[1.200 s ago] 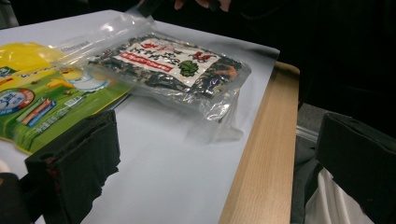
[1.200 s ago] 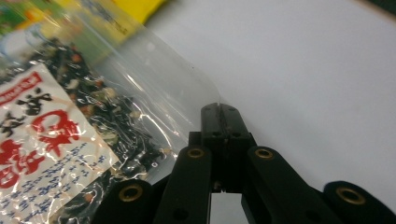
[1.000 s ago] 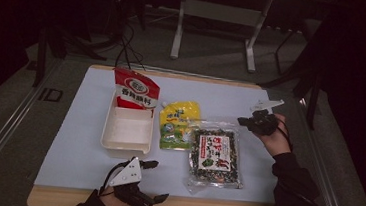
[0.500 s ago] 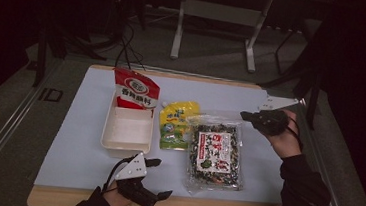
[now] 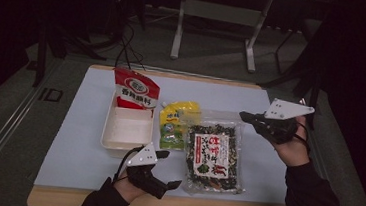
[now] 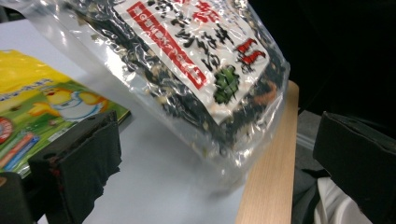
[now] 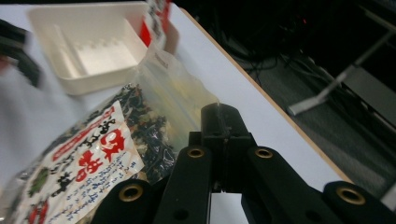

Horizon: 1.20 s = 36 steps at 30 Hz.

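Dark room around a pale bench (image 5: 77, 139) with a wooden edge. Right hand-held gripper (image 5: 250, 118) is clamped on the crinkly clear seaweed bag's (image 5: 212, 156) top corner, its white label printed in red and black characters. Left hand-held gripper (image 5: 167, 169) gapes empty beside the bag's lower end. Glossy yellow pouch (image 5: 176, 125) and white rectangular tray (image 5: 126, 130) lie left.

Both grippers, the left gripper (image 5: 157, 177) and the right gripper (image 5: 258, 123), are black, each topped by a grey three-cornered plate. Brass-ringed holes dot the right one's arms. The person wears dark sleeves (image 5: 312, 204).

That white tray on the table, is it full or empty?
Empty: the white tray shows only its bare bottom; the red pouch stands at its far end.
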{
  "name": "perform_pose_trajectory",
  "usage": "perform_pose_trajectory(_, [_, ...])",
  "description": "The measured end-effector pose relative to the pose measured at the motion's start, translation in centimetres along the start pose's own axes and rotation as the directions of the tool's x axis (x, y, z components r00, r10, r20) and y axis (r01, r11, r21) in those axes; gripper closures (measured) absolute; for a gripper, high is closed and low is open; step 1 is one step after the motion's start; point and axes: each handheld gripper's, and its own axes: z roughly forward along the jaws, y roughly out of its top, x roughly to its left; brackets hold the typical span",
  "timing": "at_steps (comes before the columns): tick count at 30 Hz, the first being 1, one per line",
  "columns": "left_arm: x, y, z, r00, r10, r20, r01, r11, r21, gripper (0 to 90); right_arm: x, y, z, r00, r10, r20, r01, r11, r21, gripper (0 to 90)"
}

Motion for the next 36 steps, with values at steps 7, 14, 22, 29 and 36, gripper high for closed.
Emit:
perform_pose_trajectory(7, [0.6,0.3,1.6,0.9999,-0.01,-0.004,0.01,0.9994,0.034,3.7,1.8,1.3,-1.3,0.9981,-0.06,-0.011,0.06,0.998,-0.036,90.0])
perform_pose_trajectory(14, [1.8,0.9,2.2,0.9987,-0.05,0.015,0.049,0.9986,0.02,14.4,3.0,2.2,-2.7,0.9957,-0.088,-0.029,0.085,0.992,-0.094,90.0])
perform_pose_trajectory(22, [2.2,1.1,3.6,0.9887,-0.049,0.142,0.048,0.9988,0.011,38.9,3.8,2.8,-3.2,0.9934,-0.105,-0.048,0.099,0.989,-0.107,90.0])
perform_pose_trajectory(29, [1.2,2.2,3.2,0.9774,-0.015,0.211,0.01,0.9997,0.024,67.0,3.6,2.7,-3.8,0.9941,-0.098,-0.047,0.092,0.989,-0.113,90.0])
perform_pose_trajectory(36, [0.1,3.1,2.4,0.9802,-0.011,0.198,0.003,0.9993,0.037,73.5,3.7,3.1,-4.5,0.9939,-0.099,-0.048,0.092,0.988,-0.122,90.0])
